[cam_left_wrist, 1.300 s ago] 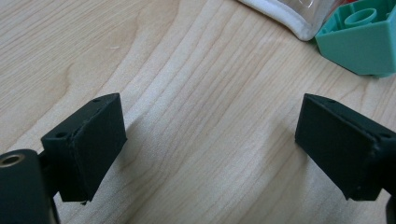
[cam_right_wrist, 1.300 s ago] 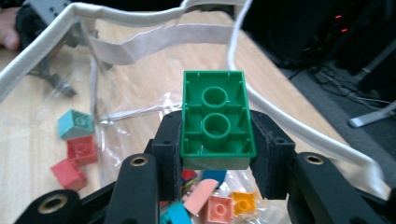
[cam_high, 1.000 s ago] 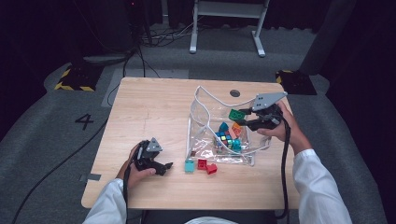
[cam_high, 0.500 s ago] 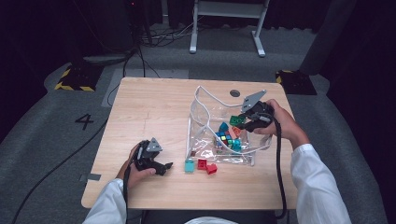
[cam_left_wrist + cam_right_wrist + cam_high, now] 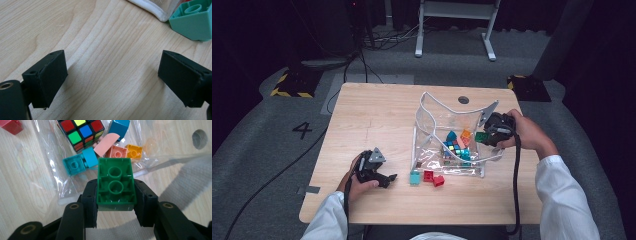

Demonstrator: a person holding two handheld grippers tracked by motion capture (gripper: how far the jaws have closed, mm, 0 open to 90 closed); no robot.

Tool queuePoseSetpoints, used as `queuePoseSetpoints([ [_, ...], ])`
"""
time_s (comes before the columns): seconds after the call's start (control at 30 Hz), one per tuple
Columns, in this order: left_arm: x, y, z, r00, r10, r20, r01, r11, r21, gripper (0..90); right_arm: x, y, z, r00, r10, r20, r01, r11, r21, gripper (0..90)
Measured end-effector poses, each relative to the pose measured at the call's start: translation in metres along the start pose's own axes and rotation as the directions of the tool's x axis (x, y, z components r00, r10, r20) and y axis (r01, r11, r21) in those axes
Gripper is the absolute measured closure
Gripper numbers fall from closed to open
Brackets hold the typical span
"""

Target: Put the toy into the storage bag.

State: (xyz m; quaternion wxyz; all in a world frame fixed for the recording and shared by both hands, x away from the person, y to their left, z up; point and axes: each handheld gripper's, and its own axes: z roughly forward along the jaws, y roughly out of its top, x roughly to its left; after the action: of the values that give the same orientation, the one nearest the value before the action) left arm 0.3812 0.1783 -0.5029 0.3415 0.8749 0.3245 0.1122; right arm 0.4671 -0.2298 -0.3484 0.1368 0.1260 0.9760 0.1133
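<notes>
My right gripper (image 5: pixel 488 136) (image 5: pixel 115 195) is shut on a green two-stud brick (image 5: pixel 115 184) (image 5: pixel 482 136), held over the right rim of a clear plastic bag (image 5: pixel 447 127). Inside the bag lie a colour cube (image 5: pixel 80 131) (image 5: pixel 451 147), a teal brick (image 5: pixel 73 165), a blue brick (image 5: pixel 119 128), a pink piece (image 5: pixel 107 143), a salmon brick (image 5: pixel 116 152) and an orange brick (image 5: pixel 134 151). My left gripper (image 5: pixel 384 178) (image 5: pixel 112 80) rests open on the table near the front left, with bare wood between its jaws. A teal brick (image 5: pixel 414 177) (image 5: pixel 193 21) lies just beyond it.
Two red bricks (image 5: pixel 433 178) sit on the wooden table (image 5: pixel 372 115) in front of the bag, next to the teal one. A round hole (image 5: pixel 463 100) is in the tabletop behind the bag. The bag's white strap (image 5: pixel 190 180) passes under my right gripper.
My right gripper with the green brick has shifted left and down, from beside the bag to over its right rim. The left gripper has stayed put.
</notes>
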Motion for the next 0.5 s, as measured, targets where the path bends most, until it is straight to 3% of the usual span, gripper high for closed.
queuePoseSetpoints([
  [0.2, 0.0, 0.0, 0.0, 1.0, 0.0, 0.0, 0.0, 1.0, 0.0, 8.8, 0.0007, -0.0048, -0.0033, 0.9999, 0.011, -0.003, -0.011, 1.0, -0.024, 58.8],
  [0.3, 0.0, 0.0, 0.0, 1.0, 0.0, 0.0, 0.0, 1.0, 0.0, 8.8, 0.0007, -0.005, -0.0048, 0.9995, 0.026, 0.02, -0.025, 0.999, -0.034, 52.7],
  [0.5, 0.0001, 0.0, -0.0001, 1.0, 0.0, 0.001, 0.0, 1.0, 0.001, 8.8, 0.0019, -0.0109, -0.0102, 0.9985, 0.054, -0.001, -0.054, 0.99, -0.128, 49.3],
])
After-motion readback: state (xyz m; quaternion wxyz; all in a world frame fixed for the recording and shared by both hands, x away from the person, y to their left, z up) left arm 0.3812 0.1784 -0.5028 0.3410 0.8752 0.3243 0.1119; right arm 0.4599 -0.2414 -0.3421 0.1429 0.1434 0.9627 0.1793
